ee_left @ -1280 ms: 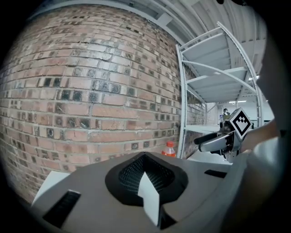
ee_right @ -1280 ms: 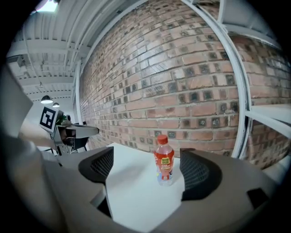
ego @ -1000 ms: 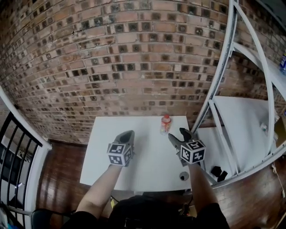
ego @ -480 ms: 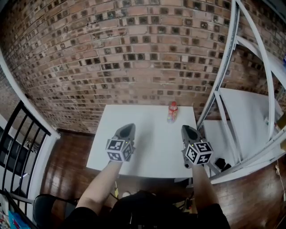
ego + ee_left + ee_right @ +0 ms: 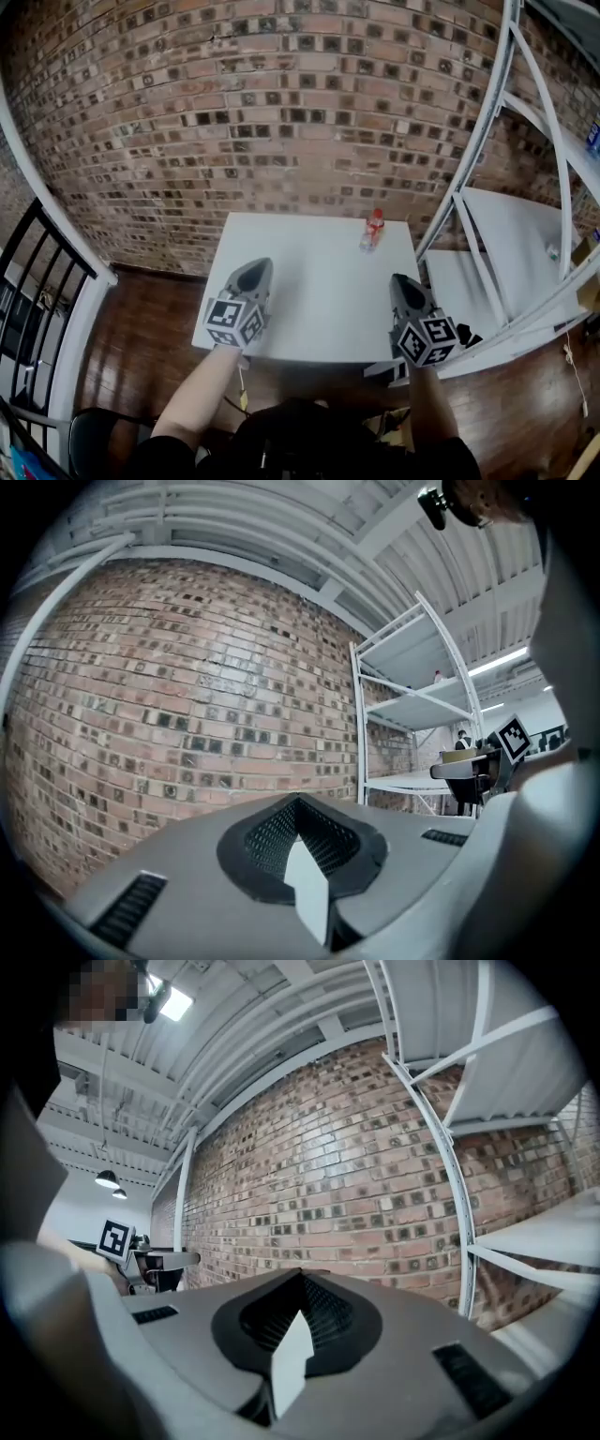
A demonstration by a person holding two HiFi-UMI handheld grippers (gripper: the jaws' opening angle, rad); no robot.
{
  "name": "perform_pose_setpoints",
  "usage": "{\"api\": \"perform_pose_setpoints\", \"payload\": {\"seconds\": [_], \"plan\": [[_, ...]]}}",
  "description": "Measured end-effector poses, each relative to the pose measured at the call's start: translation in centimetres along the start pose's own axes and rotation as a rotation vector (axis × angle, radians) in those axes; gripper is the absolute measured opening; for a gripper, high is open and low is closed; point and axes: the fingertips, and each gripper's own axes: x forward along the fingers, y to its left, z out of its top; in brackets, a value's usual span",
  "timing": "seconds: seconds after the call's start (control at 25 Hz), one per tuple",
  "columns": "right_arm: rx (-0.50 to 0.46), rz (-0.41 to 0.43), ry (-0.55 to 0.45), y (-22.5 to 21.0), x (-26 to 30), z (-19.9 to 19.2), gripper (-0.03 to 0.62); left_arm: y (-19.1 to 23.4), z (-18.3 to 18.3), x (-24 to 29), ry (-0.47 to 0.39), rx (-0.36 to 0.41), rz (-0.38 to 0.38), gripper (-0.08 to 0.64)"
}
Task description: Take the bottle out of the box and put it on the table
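Observation:
A small clear bottle point(image 5: 373, 230) with a red cap stands upright near the far right corner of the white table point(image 5: 309, 300). No box is in view. My left gripper point(image 5: 257, 270) hangs over the table's near left edge, jaws shut and empty; in its own view the left gripper point(image 5: 298, 804) points level at the brick wall. My right gripper point(image 5: 402, 282) is at the near right edge, well short of the bottle, also shut with nothing in it. In the right gripper view the closed right gripper point(image 5: 300, 1279) faces the wall too.
A brick wall point(image 5: 281, 122) rises behind the table. White metal shelving point(image 5: 506, 234) stands close on the right. A black railing point(image 5: 37, 309) is at the left, over a dark wooden floor point(image 5: 141, 328).
Both grippers have drawn back from the table's middle to its near edge and risen. The right jaws, open a second ago, have shut on nothing. The bottle stays put.

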Motion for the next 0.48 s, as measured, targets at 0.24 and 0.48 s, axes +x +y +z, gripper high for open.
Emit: {"api": "perform_pose_setpoints", "payload": {"seconds": [0.24, 0.48], "plan": [[0.046, -0.082, -0.003, 5.6, -3.3, -2.6, 0.002, 2.6, -0.4, -6.9, 0.011, 0.011, -0.033, -0.003], [0.071, -0.096, -0.049, 11.5, -5.6, -2.5, 0.002, 3.8, 1.9, -12.8, -0.021, 0.035, -0.058, -0.003]]}}
